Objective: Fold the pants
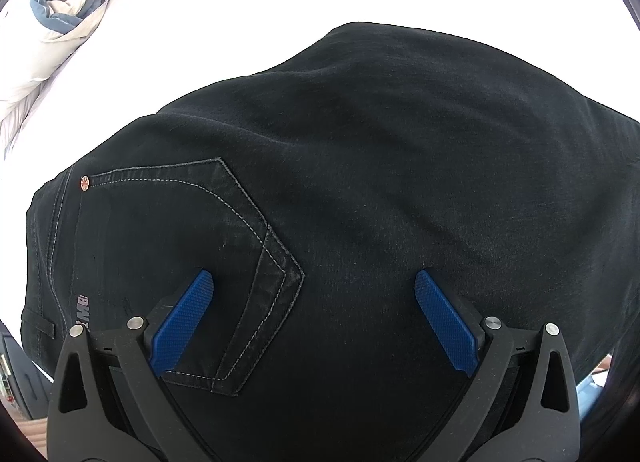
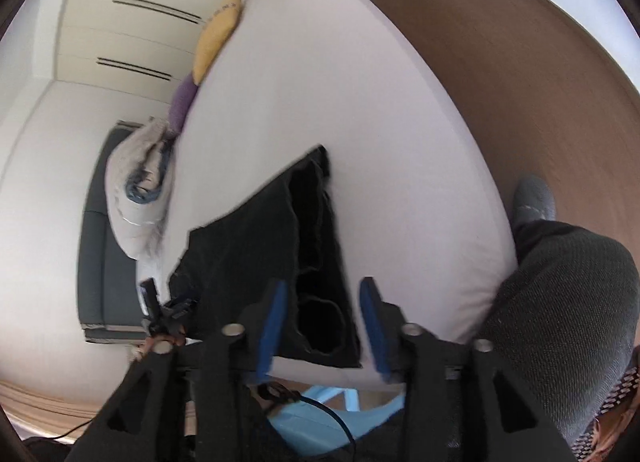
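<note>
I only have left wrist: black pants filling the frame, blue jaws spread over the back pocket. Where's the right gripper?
Observer: The right gripper is at the near end of the pants, jaws apart, with the fabric edge in line between them but not pinched.
Operator: How do the pants lie overall?
Observer: Folded into a long dark strip on the white mattress, running away from the right gripper.
Operator: Anything else on the bed?
Observer: A yellow cushion and a purple cushion at the far edge, beside a bundled duvet.
Operator: Where's the person?
Observer: At the mattress's right side; a grey-trousered leg and a grey sock show.
</note>
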A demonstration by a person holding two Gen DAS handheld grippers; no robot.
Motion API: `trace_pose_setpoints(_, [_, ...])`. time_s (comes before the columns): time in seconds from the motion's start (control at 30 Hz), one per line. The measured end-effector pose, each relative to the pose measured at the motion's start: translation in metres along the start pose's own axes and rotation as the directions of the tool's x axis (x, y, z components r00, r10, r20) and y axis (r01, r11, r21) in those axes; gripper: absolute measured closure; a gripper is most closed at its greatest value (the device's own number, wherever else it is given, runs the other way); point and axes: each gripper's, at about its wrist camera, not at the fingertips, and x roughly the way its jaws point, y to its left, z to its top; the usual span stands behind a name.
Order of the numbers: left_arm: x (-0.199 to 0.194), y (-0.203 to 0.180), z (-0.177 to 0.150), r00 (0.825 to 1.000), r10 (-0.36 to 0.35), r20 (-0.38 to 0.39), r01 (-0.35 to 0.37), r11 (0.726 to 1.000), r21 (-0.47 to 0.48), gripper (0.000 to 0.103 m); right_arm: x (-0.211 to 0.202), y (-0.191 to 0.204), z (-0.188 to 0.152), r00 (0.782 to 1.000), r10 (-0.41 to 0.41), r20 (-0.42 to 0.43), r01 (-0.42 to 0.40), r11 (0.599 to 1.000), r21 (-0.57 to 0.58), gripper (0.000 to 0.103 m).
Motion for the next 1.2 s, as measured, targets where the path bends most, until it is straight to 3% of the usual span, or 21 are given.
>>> trace_pose_setpoints(0.03, [0.0,-0.002,0.002,1.0,0.002,-0.001,-0.002,1.0,-0.001,0.0,-0.002,-0.003,0.008,0.999,0.034,0.017,-0.034,0.999,0.011,0.04])
trace_pose_setpoints(0.2, [-0.001,-0.003,0.002,1.0,0.004,0.002,-0.004,1.0,-0.018,0.0,0.017,-0.009,0.039,0.996,0.093,-0.011,-0.092,0.995,0.031,0.04])
trace_pose_setpoints(0.37, [-0.004,-0.004,0.0,1.0,0.002,-0.004,-0.002,1.0,-0.012,0.0,0.054,-0.015,0.055,0.968,0.241,-0.072,-0.232,0.966,0.111,0.04])
trace_pose_setpoints(0.43, [-0.004,-0.003,0.0,1.0,0.001,-0.005,-0.001,1.0,-0.011,0.0,0.065,-0.021,0.061,0.96,0.266,-0.09,-0.251,0.956,0.151,0.04])
trace_pose_setpoints(0.57, [-0.002,-0.002,0.002,1.0,0.0,-0.002,0.0,1.0,-0.013,0.0,0.077,-0.023,0.07,0.938,0.339,-0.073,-0.322,0.93,0.177,0.04])
trace_pose_setpoints(0.6, [-0.002,-0.003,0.002,1.0,-0.001,-0.002,0.001,1.0,-0.013,0.0,0.078,-0.02,0.072,0.934,0.35,-0.068,-0.335,0.926,0.174,0.041])
trace_pose_setpoints(0.67, [-0.002,-0.004,0.002,1.0,0.0,-0.003,0.0,1.0,-0.014,0.0,0.08,-0.012,0.074,0.924,0.376,-0.072,-0.364,0.92,0.146,0.053])
trace_pose_setpoints(0.7, [-0.002,-0.005,0.003,1.0,0.001,-0.004,-0.001,1.0,-0.014,0.0,0.083,-0.005,0.074,0.923,0.375,-0.084,-0.364,0.923,0.124,0.056])
trace_pose_setpoints(0.77, [-0.002,-0.006,0.003,1.0,0.001,-0.004,-0.001,1.0,-0.015,0.0,0.087,0.003,0.073,0.935,0.343,-0.095,-0.335,0.938,0.09,0.073])
trace_pose_setpoints(0.87, [-0.002,-0.006,0.002,1.0,0.002,-0.003,-0.002,1.0,-0.013,0.0,0.083,0.006,0.074,0.948,0.317,-0.038,-0.314,0.947,0.071,0.091])
trace_pose_setpoints(1.0, [-0.003,-0.009,0.001,1.0,0.014,0.005,-0.014,1.0,-0.014,0.0,0.065,0.009,0.079,0.942,0.328,0.07,-0.331,0.943,0.042,0.095])
trace_pose_setpoints(1.13, [-0.002,-0.012,0.001,1.0,0.017,0.015,-0.017,1.0,-0.022,0.0,0.064,0.016,0.082,0.946,0.311,0.096,-0.314,0.949,0.02,0.095])
trace_pose_setpoints(1.2, [-0.002,-0.012,0.0,1.0,0.018,0.017,-0.017,1.0,-0.022,0.0,0.073,0.008,0.086,0.963,0.254,0.089,-0.26,0.964,0.06,0.095])
